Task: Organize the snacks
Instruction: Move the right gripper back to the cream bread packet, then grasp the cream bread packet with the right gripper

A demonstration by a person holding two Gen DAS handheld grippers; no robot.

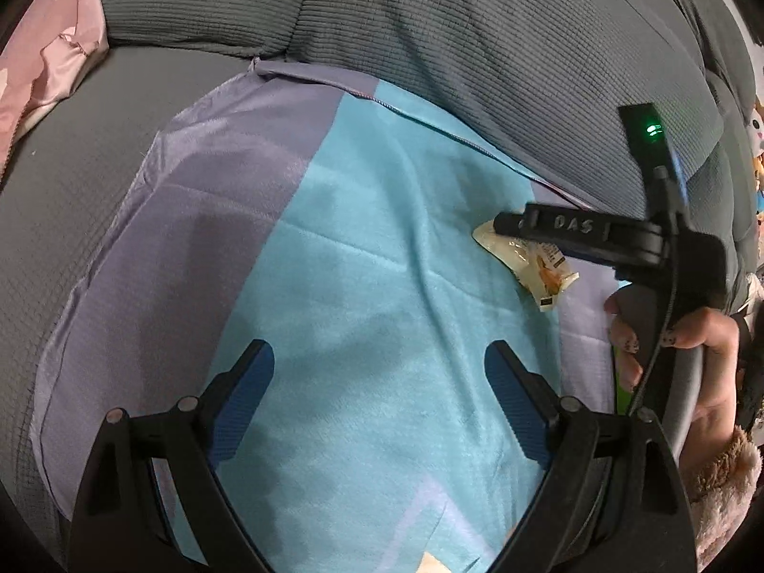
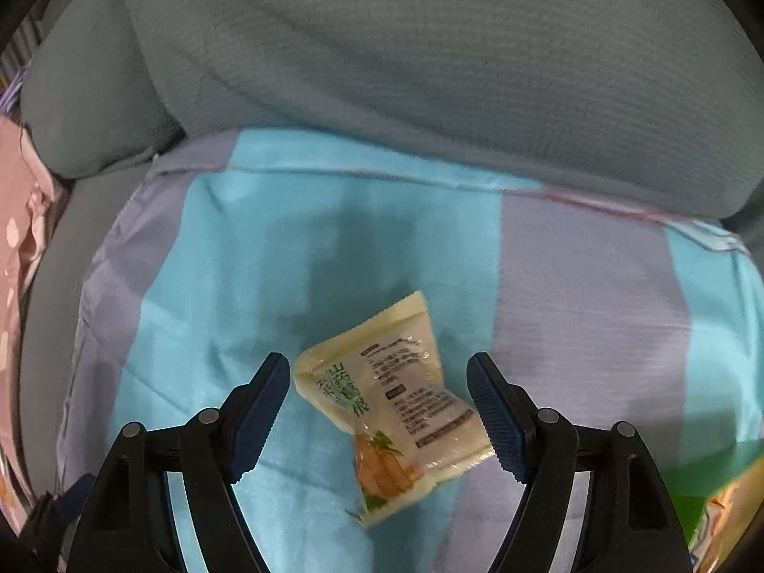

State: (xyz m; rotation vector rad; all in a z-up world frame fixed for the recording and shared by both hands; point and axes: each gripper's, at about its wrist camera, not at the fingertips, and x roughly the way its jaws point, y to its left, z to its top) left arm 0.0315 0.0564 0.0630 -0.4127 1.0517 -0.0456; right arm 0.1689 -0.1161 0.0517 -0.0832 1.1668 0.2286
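A small cream snack packet point(image 2: 396, 406) with green print and an orange picture lies on a striped teal and lilac cloth point(image 2: 334, 238). My right gripper point(image 2: 379, 377) hovers over it, open, with one blue pad on each side of the packet and neither pressing it. The left wrist view shows that gripper point(image 1: 506, 224) from the side, held by a hand point(image 1: 706, 339), its finger crossing the packet point(image 1: 539, 272). My left gripper point(image 1: 382, 382) is open over bare teal cloth point(image 1: 372, 262), left of the packet, with nothing between its fingers.
Grey ribbed cushions point(image 1: 429, 47) rise behind the cloth. Pink fabric point(image 1: 43, 62) lies at the far left. A green and yellow package point(image 2: 716, 501) shows at the lower right edge. A cream corner point(image 1: 432, 563) peeks in at the bottom of the left wrist view.
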